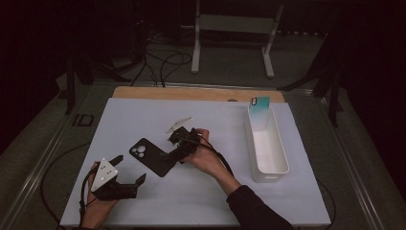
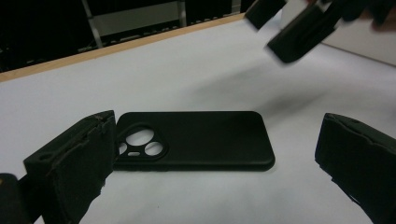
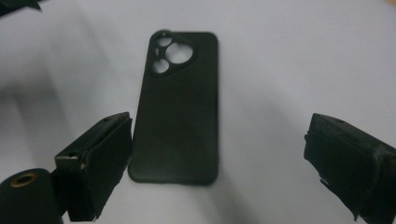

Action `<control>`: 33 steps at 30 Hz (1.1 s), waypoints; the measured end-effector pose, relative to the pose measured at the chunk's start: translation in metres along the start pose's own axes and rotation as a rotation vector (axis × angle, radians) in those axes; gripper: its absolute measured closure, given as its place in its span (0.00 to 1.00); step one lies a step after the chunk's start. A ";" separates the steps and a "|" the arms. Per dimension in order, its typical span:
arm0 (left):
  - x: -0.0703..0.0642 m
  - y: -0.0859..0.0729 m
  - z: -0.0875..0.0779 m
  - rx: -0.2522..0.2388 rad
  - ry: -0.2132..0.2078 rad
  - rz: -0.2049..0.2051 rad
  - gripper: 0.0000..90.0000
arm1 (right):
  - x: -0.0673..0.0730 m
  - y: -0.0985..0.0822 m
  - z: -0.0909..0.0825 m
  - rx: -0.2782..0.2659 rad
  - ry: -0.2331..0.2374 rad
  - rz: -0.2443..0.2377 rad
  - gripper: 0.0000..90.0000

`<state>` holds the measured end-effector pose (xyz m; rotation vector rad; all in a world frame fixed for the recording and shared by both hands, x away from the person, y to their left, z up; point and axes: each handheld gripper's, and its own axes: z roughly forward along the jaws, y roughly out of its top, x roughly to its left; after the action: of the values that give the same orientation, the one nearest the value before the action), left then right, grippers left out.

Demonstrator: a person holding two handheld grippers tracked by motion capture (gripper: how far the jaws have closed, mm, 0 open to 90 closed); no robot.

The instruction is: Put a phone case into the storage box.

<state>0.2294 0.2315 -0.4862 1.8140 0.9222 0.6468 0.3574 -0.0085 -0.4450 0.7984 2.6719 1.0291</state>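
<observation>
Both claws close in on a black phone case lying flat on the table.

The phone case [image 1: 152, 156] lies camera-cutout up on the white table [image 1: 143, 120], untouched, just ahead of the right claw [image 1: 178, 146], whose jaws stand wide with the case's lower end between them. The left claw [image 1: 128, 168] sits a little back on the case's other side, jaws wide too. This looks like the approach before a pickup; next the right claw likely needs to lower and pinch the case's edge. A white bin [image 1: 268, 143] stands well beyond the right claw.
</observation>
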 end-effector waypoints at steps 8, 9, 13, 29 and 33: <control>0.000 -0.001 -0.001 0.000 -0.002 -0.002 0.00 | 0.010 0.002 0.029 0.060 0.001 -0.030 0.09; 0.000 -0.001 -0.001 -0.001 -0.002 -0.002 0.00 | 0.011 0.002 0.032 0.070 0.001 -0.029 0.09; 0.001 -0.001 -0.001 -0.002 -0.001 -0.006 0.00 | 0.012 0.001 0.038 0.087 0.009 -0.024 0.09; 0.000 -0.001 -0.002 -0.002 -0.001 -0.004 0.00 | 0.013 -0.003 0.063 0.158 0.009 -0.023 0.09; 0.000 -0.001 -0.002 -0.002 -0.001 -0.003 0.00 | 0.015 -0.005 0.067 0.170 0.011 -0.020 0.09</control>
<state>0.2277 0.2330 -0.4865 1.8105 0.9227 0.6446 0.3657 0.0348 -0.4978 0.7965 2.7993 0.8128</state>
